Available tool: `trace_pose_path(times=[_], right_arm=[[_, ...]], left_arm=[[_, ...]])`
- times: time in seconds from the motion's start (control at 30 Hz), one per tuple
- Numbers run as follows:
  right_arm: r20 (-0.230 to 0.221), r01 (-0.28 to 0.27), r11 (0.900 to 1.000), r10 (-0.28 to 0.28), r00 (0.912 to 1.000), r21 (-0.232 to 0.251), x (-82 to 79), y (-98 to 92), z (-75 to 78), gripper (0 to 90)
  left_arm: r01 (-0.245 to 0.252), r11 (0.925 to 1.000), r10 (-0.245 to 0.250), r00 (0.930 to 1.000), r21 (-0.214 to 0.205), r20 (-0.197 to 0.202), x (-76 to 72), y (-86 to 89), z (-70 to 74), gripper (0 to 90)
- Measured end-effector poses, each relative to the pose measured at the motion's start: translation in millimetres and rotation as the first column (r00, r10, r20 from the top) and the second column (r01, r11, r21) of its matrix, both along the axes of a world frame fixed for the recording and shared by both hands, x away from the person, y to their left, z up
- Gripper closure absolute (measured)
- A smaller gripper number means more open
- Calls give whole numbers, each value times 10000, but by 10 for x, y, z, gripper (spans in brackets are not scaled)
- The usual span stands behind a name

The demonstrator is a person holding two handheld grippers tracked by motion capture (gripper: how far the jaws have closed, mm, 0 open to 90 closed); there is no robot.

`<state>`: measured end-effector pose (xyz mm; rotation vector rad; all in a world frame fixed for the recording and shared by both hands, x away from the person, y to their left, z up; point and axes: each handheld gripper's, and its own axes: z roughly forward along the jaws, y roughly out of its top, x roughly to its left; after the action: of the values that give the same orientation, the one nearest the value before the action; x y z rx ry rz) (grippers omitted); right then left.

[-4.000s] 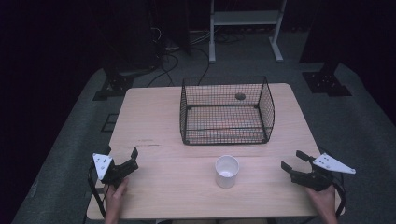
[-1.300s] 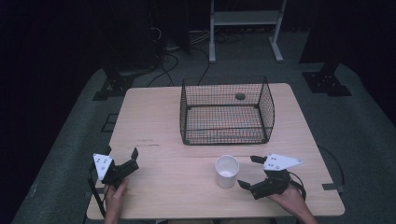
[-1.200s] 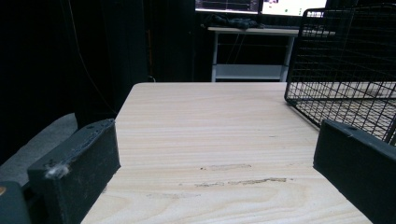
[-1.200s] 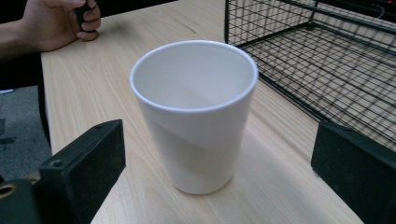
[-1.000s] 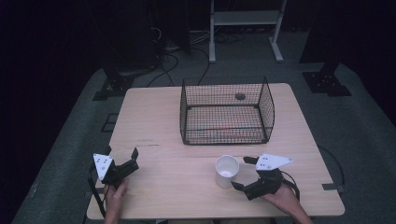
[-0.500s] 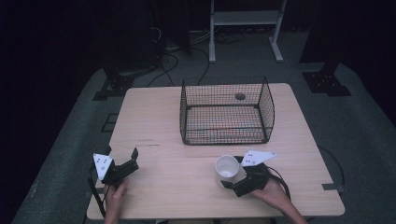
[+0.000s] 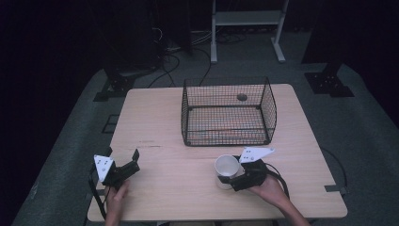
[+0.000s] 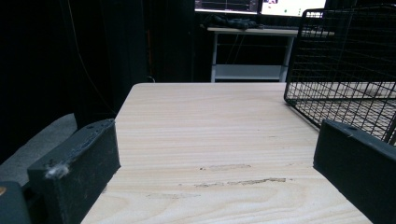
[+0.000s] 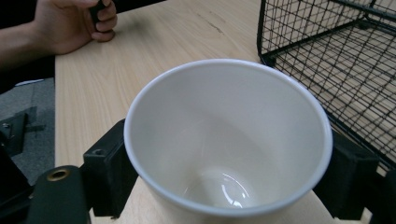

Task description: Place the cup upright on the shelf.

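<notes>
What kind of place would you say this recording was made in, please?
Probably a lab or studio set up for recording: a light wooden table stands on grey carpet in a dark room, with cables trailing across the floor, a white metal shelf frame and lit monitors behind.

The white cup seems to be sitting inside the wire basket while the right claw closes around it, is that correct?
Not quite: the white cup stands on the table in front of the wire basket, not inside it, as the high view shows. The right claw does have its jaws on either side of it.
</notes>
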<state>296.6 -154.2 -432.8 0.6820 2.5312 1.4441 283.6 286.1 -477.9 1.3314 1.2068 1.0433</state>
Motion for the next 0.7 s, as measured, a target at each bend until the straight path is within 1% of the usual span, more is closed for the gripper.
trace_pose_path(times=[0.03, 0.1, 0.13, 0.2, 0.27, 0.3, 0.43, 0.5, 0.53, 0.63, 0.67, 0.7], right_arm=[[-53, -73, 10000, 73, 10000, 48, 20, 6, 17, 185], [-365, -175, 9995, 184, 9992, 253, 79, 13, 33, 185], [-557, -243, 9993, 259, 9981, 302, 112, 15, 36, 185], [-723, -267, 9991, 290, 9970, 333, 159, 14, 49, 185], [-779, -297, 9990, 323, 9964, 333, 180, 15, 64, 185], [-796, -349, 9985, 381, 9961, 415, 214, 16, 121, 186], [-749, -442, 9977, 480, 9960, 518, 284, 29, 256, 186], [-761, -472, 9976, 510, 9958, 513, 304, 33, 280, 186], [-713, -489, 9975, 526, 9961, 518, 353, 44, 348, 185], [-694, -548, 9972, 582, 9959, 504, 412, 56, 427, 185], [-694, -548, 9972, 582, 9959, 504, 412, 56, 427, 185], [-620, -507, 9978, 534, 9966, 433, 458, 66, 488, 185]], left_arm=[[4, 10000, -4, 10000, -2, 1, 0, 0, 0, 0], [-11, 10000, 11, 10000, -8, -8, -1, 1, 0, 0], [-17, 10000, 17, 10000, -21, -12, -2, 1, 1, 0], [-17, 10000, 17, 10000, -27, -22, -3, 2, 1, 0], [-15, 10000, 15, 10000, -26, -15, -2, 2, 1, 0], [-11, 10000, 11, 10000, -22, -10, -1, 2, 1, 0], [-5, 10000, 5, 10000, -13, -8, -2, 1, 0, 0], [0, 10000, 0, 10000, -11, -10, -3, 1, 0, 0], [-1, 10000, 1, 10000, -8, -19, -4, 1, 1, 0], [-1, 10000, 1, 10000, -21, -21, -3, 2, 1, 0], [-1, 10000, 1, 10000, -21, -21, -3, 2, 1, 0], [-1, 10000, 1, 10000, -32, -36, -5, 4, 1, 0]])
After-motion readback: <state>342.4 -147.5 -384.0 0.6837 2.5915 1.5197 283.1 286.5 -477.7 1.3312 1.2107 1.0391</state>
